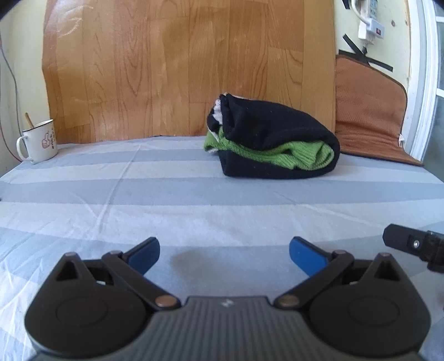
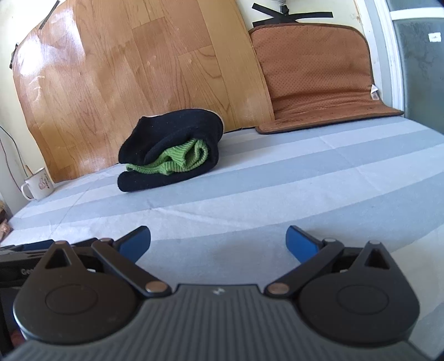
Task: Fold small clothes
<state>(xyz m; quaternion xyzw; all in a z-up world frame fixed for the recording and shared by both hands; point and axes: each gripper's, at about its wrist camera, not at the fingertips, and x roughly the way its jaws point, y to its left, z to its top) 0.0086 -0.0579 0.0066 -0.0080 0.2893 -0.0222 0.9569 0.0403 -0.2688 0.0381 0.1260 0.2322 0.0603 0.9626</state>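
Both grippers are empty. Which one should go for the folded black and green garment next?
Probably the left gripper: open, the garment lies nearly straight ahead. From the right gripper, also open, it sits off to the left.

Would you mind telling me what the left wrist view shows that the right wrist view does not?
Only the left wrist view shows the white power strip on the wall, the spoon in the mug, and the white fabric inside the bundle. Only the right wrist view shows the window pane. Both show the folded black-and-green garment, the mug, the brown mat, and open grippers: left gripper, right gripper.
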